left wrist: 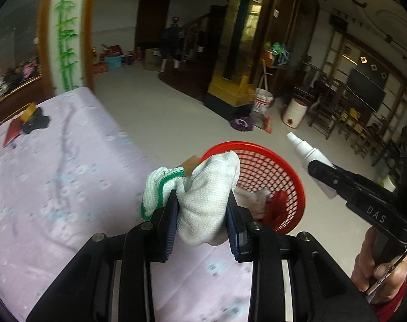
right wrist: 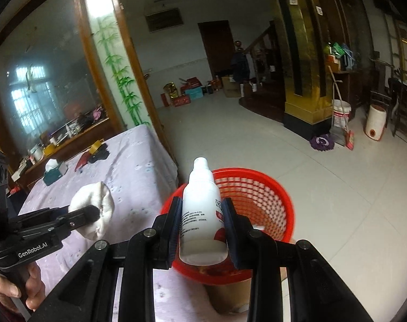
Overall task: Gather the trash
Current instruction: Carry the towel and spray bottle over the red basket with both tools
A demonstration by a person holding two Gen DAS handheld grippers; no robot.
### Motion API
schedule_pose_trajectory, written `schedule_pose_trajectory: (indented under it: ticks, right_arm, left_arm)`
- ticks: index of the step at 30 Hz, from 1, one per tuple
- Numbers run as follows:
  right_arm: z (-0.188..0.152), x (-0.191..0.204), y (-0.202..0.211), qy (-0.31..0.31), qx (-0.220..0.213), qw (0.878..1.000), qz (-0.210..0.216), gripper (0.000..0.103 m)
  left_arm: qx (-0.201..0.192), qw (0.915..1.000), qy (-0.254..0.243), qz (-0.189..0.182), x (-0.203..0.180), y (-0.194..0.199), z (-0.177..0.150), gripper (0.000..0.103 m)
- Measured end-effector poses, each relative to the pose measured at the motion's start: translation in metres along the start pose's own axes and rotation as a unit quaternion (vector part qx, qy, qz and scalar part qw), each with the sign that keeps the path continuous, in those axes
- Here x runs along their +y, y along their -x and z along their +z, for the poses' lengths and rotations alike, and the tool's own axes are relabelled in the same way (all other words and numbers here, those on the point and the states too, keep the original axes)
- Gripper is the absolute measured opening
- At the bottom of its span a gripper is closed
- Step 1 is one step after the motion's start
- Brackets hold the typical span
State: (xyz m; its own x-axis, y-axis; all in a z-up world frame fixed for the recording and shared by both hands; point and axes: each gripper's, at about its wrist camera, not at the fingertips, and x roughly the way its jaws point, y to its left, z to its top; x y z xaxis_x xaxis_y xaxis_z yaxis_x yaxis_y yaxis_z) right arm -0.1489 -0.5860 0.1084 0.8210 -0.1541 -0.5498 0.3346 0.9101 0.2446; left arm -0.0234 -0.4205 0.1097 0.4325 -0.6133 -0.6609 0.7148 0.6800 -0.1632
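My left gripper [left wrist: 202, 206] is shut on a crumpled white cloth with a green edge [left wrist: 203, 190], held over the table edge just left of a red mesh basket [left wrist: 278, 171]. The cloth also shows in the right wrist view [right wrist: 96, 209]. My right gripper [right wrist: 203, 214] is shut on a white spray bottle [right wrist: 200, 212], held upright above the near rim of the basket [right wrist: 257, 196]. In the left wrist view the bottle [left wrist: 308, 155] sits to the right of the basket. Paper and red scraps [left wrist: 267, 201] lie inside the basket.
A table with a lilac cloth [left wrist: 55, 174] carries a red booklet [left wrist: 12, 131], a tape roll [right wrist: 96, 146], black items [left wrist: 36, 123] and a tissue box [right wrist: 54, 170]. A cardboard box [right wrist: 230, 292] stands under the basket. A golden pillar [left wrist: 238, 53], bucket and mop stand across the tiled floor.
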Motion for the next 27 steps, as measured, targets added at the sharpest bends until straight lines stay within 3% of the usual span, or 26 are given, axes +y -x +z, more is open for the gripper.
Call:
schedule_pose_trajectory:
  ticks: [10,27]
  right_arm:
    - [0.008,-0.038,-0.021,-0.037,0.026,0.999,0.011,0.033]
    - [0.016,-0.066,-0.047,-0.059,0.058,0.996,0.031,0.033]
  left_arm:
    - [0.024,0.9990,-0.015,-0.035,-0.034,-0.046,0.010,0.030]
    - [0.051,0.9965,-0.059,-0.029,-0.051,-0.091,0.004,0.030]
